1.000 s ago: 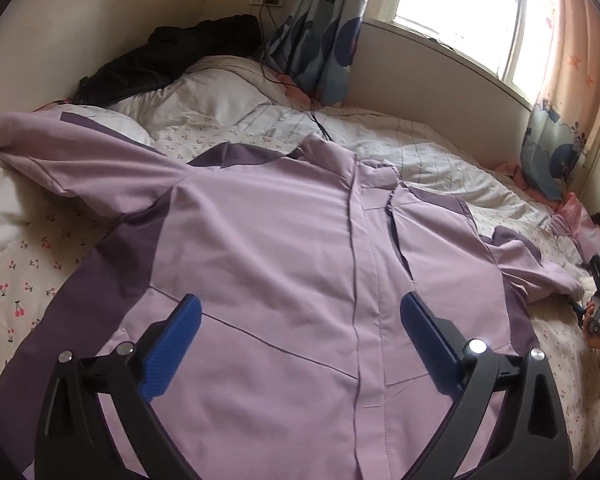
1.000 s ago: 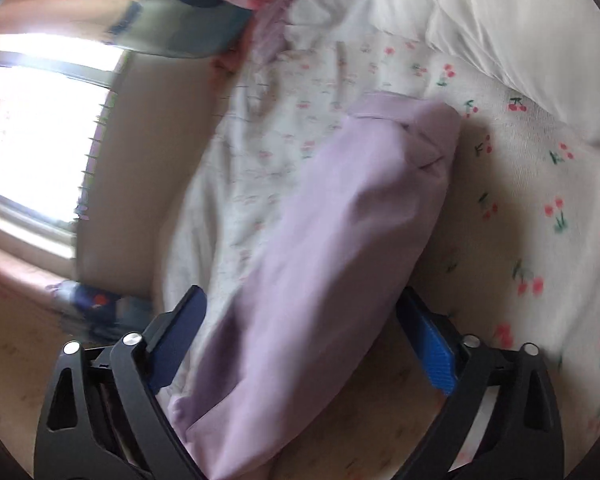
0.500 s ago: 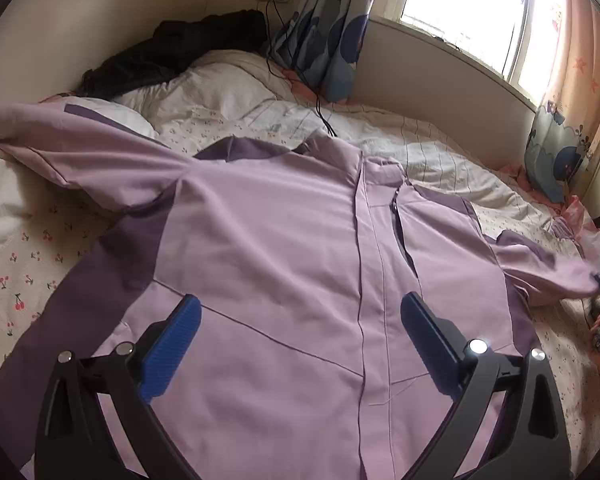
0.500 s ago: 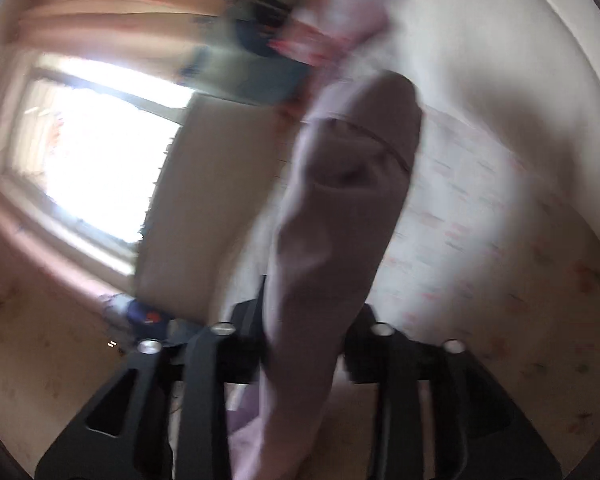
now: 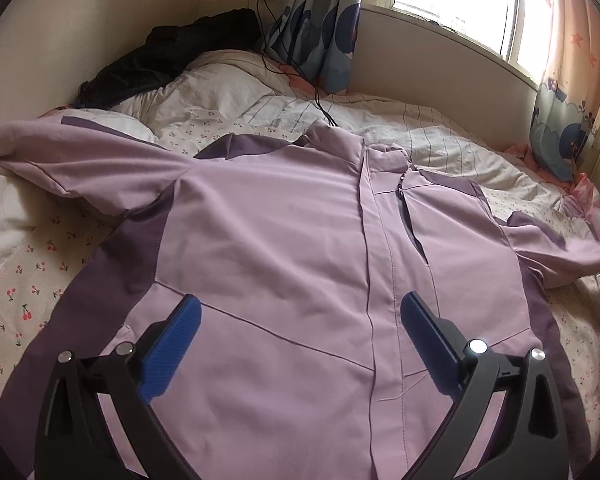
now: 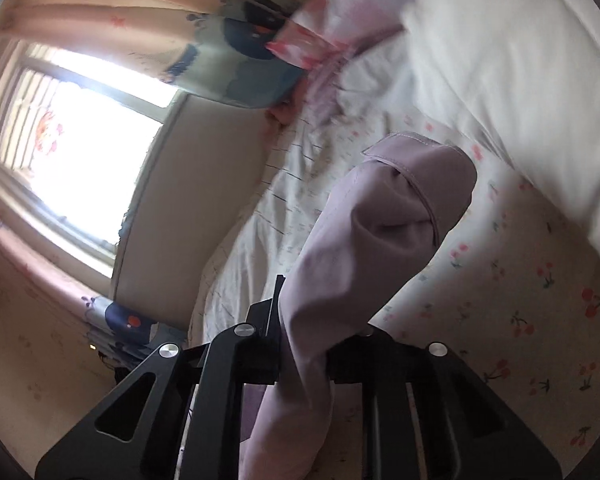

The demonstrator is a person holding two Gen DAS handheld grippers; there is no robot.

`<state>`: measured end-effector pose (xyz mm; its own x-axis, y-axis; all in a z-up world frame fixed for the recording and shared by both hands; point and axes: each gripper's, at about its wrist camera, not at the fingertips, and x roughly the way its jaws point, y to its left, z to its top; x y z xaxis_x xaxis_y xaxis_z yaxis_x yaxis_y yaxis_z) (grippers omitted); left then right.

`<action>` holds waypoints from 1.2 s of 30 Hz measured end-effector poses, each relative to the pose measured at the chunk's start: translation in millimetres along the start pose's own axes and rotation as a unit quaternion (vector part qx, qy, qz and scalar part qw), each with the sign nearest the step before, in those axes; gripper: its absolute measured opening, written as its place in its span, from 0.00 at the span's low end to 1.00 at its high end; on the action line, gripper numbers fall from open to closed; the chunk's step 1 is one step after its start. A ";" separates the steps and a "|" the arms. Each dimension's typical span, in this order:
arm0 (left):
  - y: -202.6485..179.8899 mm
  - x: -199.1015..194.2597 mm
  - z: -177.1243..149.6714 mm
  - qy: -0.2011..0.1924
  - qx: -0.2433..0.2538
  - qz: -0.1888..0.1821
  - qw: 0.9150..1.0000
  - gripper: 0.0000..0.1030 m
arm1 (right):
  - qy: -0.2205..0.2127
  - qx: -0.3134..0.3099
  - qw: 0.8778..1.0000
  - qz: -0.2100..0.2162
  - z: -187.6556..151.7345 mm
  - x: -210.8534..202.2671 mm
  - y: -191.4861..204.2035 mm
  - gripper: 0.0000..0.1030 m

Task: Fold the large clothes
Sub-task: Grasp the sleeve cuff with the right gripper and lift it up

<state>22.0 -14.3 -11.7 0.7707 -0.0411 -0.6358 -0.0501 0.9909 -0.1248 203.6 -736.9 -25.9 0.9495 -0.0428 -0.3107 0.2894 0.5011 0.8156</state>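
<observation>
Smooth matt lilac cloth jacket, soft cherry-print cotton bedsheet, ribbed blue fingers

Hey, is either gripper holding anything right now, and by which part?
The right gripper is shut on the lilac jacket's sleeve, a little back from the cuff. The left gripper hangs open over the jacket's front, holding nothing.

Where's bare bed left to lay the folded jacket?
Free: cherry-print sheet left of the jacket, below its spread sleeve; striped bedding between collar and window wall. Crowded: head corner with black garment, pillow, cable.
</observation>
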 end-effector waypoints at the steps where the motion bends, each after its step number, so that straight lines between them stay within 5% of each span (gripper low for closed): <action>1: -1.0 -0.8 0.2 -0.001 0.003 0.002 1.000 0.93 | -0.003 -0.007 1.000 0.003 -0.3 -7.4 8.2 0.15; 18: -12.1 -7.1 2.3 0.008 0.045 0.010 0.999 0.93 | -0.011 -0.087 0.994 0.060 -24.5 -39.2 164.1 0.14; 36: 4.8 -15.8 15.2 0.010 0.019 0.005 1.000 0.93 | 0.066 -0.173 0.969 0.164 -130.9 -17.6 328.8 0.15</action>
<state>19.2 -6.9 9.3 0.7573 -0.0327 -0.6523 -0.0331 0.9955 -0.0884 266.1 -458.3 183.8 0.9531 0.2678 -0.1413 -0.1048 0.7295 0.6760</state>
